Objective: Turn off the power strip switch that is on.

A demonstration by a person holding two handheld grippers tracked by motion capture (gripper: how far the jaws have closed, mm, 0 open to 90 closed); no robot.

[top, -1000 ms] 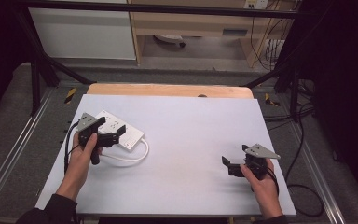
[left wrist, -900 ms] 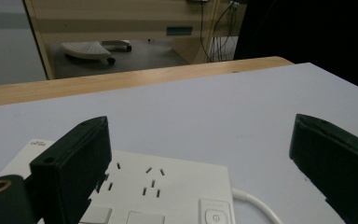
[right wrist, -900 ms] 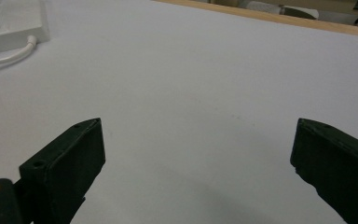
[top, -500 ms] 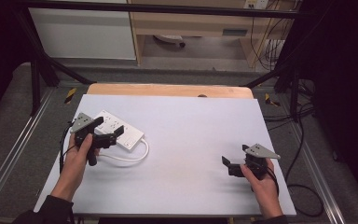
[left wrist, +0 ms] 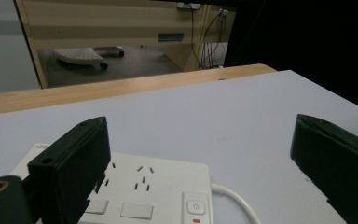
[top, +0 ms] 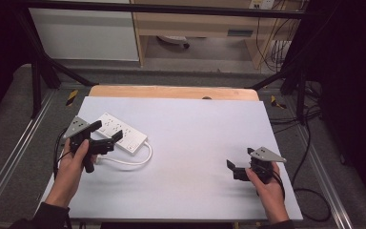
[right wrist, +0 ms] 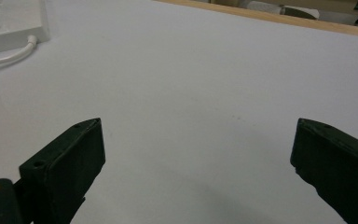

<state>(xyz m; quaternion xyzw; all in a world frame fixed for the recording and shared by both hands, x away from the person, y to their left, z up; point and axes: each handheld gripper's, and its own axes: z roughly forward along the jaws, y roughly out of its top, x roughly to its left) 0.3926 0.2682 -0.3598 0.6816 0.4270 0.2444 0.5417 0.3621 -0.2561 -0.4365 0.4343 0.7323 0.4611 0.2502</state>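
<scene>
Power strip — one, white — lies flat near the table's left edge, its long axis running from the far left corner toward the middle, a white cable leaving its inner end. Two grippers: the left gripper hangs over the strip's near end, jaws spread wide and empty. The right gripper sits near the right edge — jaws likewise apart, holding nothing.

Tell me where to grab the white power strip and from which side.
Grip the power strip across its narrow width, from above. It lies flat and long. The open left tongs are over it. Stay off the cord end.
</scene>
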